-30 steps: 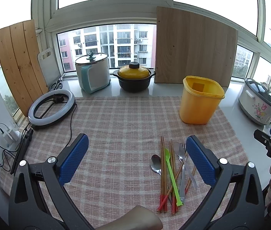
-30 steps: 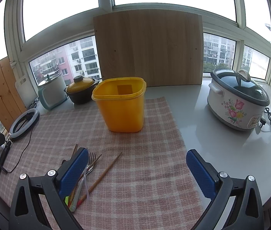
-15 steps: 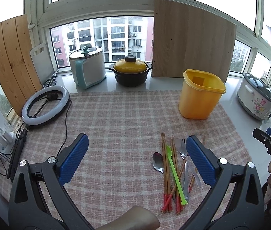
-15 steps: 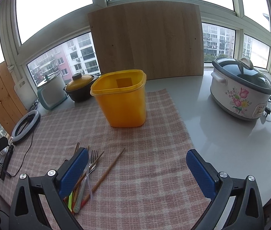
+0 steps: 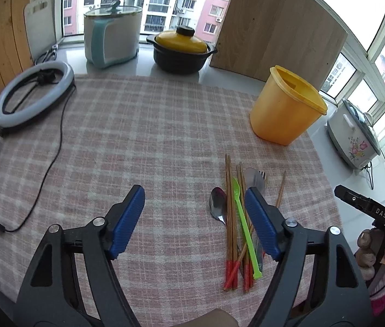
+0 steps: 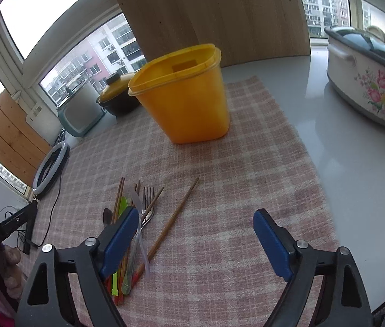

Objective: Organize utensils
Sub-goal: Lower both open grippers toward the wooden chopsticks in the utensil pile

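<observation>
We noted the left gripper (image 5: 193, 219) angled down over the checked cloth (image 5: 138, 136) on the counter (image 6: 342, 150). Its jaws stood apart, had just been closing, and held nothing; only bare cloth lay between them. Its right pad sat over the edge of the utensil pile (image 5: 236, 218), contact not discernible.

Pile contents as seen: red-tipped chopsticks (image 5: 229, 204), a green plastic piece (image 5: 243, 218), a spoon (image 5: 217, 204), a fork (image 6: 147, 204), all lying flat in a loose bundle on the cloth, near the front edge. One chopstick (image 6: 176, 218) lay slanted, a little to the right of the bundle.

The right gripper (image 6: 196, 242) also pointed down, jaws apart, just closing, empty. The pile lay under its left pad; the single chopstick ran between the pads, untouched.

The yellow bin (image 6: 184, 95) stood upright and open-topped on the cloth, behind the pile, well apart from it.
</observation>
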Demonstrator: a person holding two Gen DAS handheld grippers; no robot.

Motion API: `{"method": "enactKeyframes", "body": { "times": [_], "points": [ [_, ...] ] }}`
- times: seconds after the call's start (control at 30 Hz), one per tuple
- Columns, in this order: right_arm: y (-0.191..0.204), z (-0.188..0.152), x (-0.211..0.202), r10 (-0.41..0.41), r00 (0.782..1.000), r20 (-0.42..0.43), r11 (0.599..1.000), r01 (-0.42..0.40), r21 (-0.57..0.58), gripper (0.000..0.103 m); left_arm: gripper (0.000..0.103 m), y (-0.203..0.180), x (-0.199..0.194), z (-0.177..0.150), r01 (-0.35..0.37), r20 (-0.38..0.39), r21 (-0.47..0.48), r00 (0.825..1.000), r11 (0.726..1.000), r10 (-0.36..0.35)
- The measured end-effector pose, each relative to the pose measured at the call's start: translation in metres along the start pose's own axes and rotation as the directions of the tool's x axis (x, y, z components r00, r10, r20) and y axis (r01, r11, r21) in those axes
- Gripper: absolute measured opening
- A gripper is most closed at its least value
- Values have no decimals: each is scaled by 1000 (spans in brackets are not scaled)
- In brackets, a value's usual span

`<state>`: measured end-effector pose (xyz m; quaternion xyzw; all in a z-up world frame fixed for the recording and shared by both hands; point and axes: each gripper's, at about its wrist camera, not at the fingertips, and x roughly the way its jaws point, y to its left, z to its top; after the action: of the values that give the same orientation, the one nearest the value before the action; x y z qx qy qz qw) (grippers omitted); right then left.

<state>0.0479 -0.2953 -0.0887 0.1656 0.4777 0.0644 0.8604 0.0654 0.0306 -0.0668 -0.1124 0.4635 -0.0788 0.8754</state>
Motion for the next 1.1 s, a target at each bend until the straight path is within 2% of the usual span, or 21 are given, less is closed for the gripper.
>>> {"method": "enactKeyframes", "body": {
  "times": [0.27, 0.4, 0.57, 0.67, 0.8, 0.9, 1.03, 1.1],
  "points": [
    [-5, -1, 38, 84, 991, -108, 994, -77, 71, 65, 56, -4, 28, -16, 79, -112, -15, 990, 997, -80],
    [-2, 0, 53, 83, 987, -140, 995, -73, 73, 59, 47, -11, 40, -21, 104, -147, -5, 984, 995, -104],
    [2, 2, 72, 84, 979, -186, 994, -70, 80, 46, 28, -20, 57, -25, 125, -198, 20, 973, 992, -119],
    [8, 4, 80, 87, 976, -202, 994, -72, 82, 42, 23, -28, 65, -25, 141, -221, 52, 967, 989, -126],
    [15, 4, 85, 89, 973, -211, 995, -75, 73, 39, 20, -32, 81, -23, 184, -270, 50, 949, 982, -165],
    [17, 4, 89, 78, 973, -220, 995, -63, 72, 35, 13, -35, 94, -21, 157, -279, 83, 952, 984, -128],
    [19, 4, 92, 69, 971, -229, 996, -55, 69, 30, 12, -36, 106, -19, 137, -284, 108, 954, 985, -102],
    [21, 4, 93, 61, 971, -230, 997, -48, 63, 30, 12, -35, 109, -18, 147, -288, 108, 951, 983, -110]
  ]
}}
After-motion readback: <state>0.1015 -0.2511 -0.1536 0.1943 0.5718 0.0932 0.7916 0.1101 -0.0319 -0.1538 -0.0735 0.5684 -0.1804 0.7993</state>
